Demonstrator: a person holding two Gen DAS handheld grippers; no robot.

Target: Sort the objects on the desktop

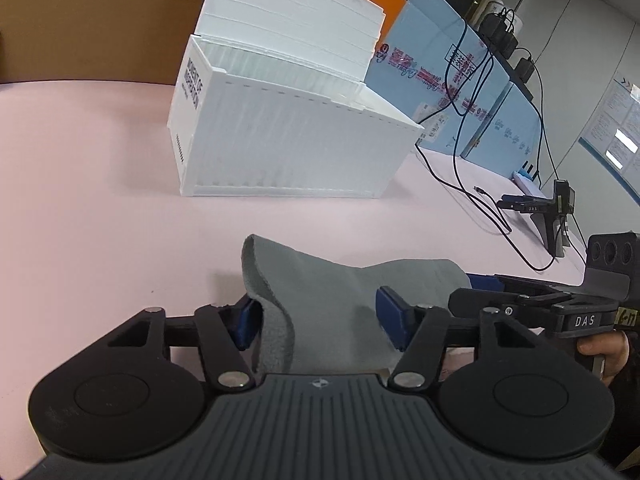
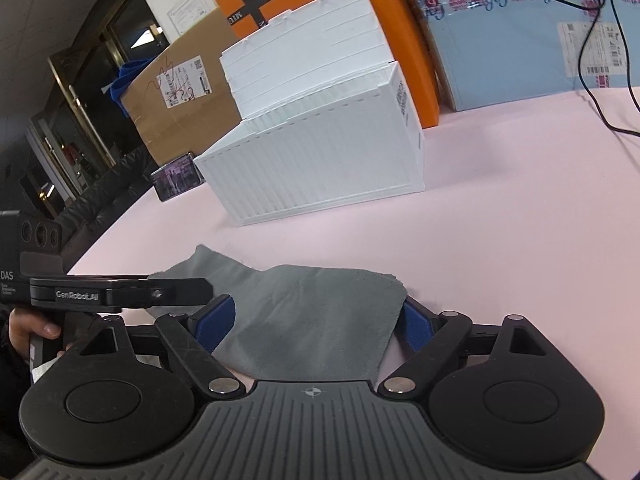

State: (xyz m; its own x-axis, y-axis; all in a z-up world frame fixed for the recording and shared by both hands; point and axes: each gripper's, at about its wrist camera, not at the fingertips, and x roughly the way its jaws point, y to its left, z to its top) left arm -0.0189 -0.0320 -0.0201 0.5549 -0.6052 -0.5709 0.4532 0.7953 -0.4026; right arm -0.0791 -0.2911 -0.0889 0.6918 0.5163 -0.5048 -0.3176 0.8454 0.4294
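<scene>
Left gripper (image 1: 320, 320): spread wide, blue pads straddling the grey cloth (image 1: 340, 292), left pad touching its raised fold. Right gripper (image 2: 316, 324): likewise spread, pads at the cloth's edges. Cloth on pink table (image 1: 100, 200), near white container box (image 1: 288, 148).

My left tool (image 1: 320, 316) sits low and level, its blue pads (image 1: 390, 318) spread wide apart. My right tool (image 2: 316, 320) matches it — pads (image 2: 214, 322) parted, pointing forward. The two sit side by side, close together. A hand (image 1: 604, 350) grips each handle — fingers (image 2: 32, 328) curled round.
</scene>
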